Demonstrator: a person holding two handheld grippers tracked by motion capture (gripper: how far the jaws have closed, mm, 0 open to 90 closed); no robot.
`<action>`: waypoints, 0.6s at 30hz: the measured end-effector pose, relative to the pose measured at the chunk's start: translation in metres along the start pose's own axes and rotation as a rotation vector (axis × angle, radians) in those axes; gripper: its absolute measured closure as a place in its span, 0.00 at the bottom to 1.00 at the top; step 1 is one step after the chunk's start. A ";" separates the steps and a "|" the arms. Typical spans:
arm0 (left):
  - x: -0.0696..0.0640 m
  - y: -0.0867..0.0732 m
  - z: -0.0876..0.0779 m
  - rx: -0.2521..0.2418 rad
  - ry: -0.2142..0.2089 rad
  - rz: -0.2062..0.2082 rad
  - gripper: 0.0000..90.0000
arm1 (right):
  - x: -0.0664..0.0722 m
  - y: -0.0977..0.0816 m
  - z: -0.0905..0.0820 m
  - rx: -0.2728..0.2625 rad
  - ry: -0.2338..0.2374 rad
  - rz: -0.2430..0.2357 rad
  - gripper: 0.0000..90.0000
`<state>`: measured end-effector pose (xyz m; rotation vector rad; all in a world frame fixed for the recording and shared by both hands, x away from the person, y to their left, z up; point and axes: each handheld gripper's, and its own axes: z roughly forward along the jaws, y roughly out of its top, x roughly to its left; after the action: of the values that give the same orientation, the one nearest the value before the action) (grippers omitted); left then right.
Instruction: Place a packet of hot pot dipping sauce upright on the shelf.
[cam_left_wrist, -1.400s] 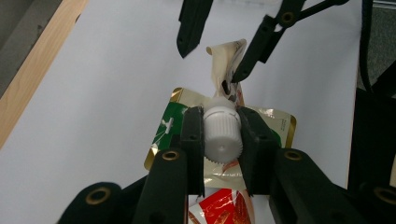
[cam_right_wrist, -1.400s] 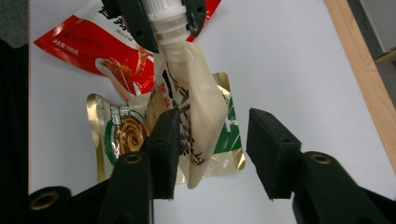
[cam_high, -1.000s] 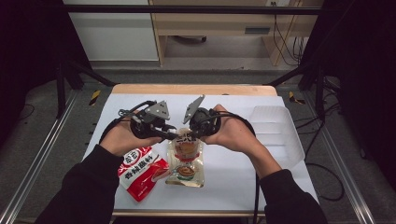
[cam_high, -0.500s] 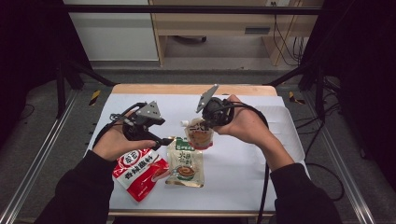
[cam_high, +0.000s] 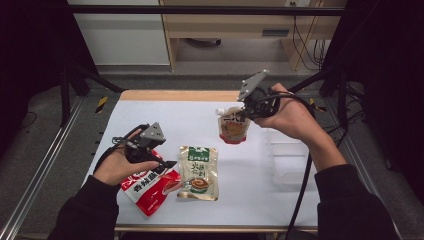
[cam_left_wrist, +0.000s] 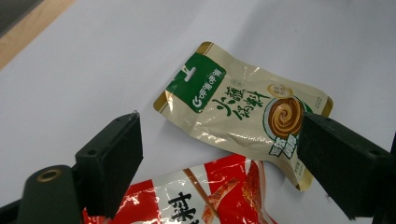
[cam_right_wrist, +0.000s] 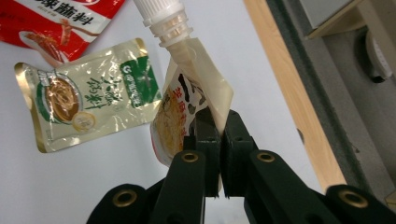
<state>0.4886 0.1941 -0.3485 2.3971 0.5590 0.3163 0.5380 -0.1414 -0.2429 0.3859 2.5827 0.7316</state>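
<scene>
I count three pouches in all: one spouted pouch (cam_high: 233, 125), one beige sauce packet (cam_high: 198, 172) with a green header, and one red packet (cam_high: 149, 186). My right gripper (cam_high: 244, 114) has its jaws pressed together on the edge of the spouted pouch, which hangs clear of the white table (cam_high: 250, 200) above its far right part; in the right gripper view the pouch (cam_right_wrist: 191, 105) stands with its white screw cap pointing away from the jaws. My left gripper (cam_high: 170, 163) is down at the near left, its jaws spread wide after having just been opening, with nothing pinched between them; in the left gripper view the beige packet (cam_left_wrist: 243, 109) and the red packet (cam_left_wrist: 210, 198) lie flat on the table beyond the open jaws. The beige packet lies just beside the red one, and their edges overlap slightly. One clear plastic container (cam_high: 289, 160) sits on the right side of the table, near my right forearm. Nothing lies between the held pouch and that container. A wooden strip (cam_high: 180, 95) borders the far edge of the table.
</scene>
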 end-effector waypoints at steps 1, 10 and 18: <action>0.000 -0.004 0.001 -0.002 -0.001 -0.007 0.16 | 0.000 0.000 0.000 0.000 0.000 0.000 0.98; 0.002 -0.033 0.010 -0.018 -0.003 -0.050 0.15 | -0.026 -0.021 -0.021 -0.027 -0.084 0.029 0.98; 0.007 -0.051 0.012 -0.005 0.004 -0.067 0.14 | -0.044 -0.042 -0.031 -0.039 -0.142 0.065 0.98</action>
<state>0.4830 0.2264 -0.3903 2.3673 0.6384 0.2923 0.5550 -0.2061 -0.2279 0.4927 2.4298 0.7480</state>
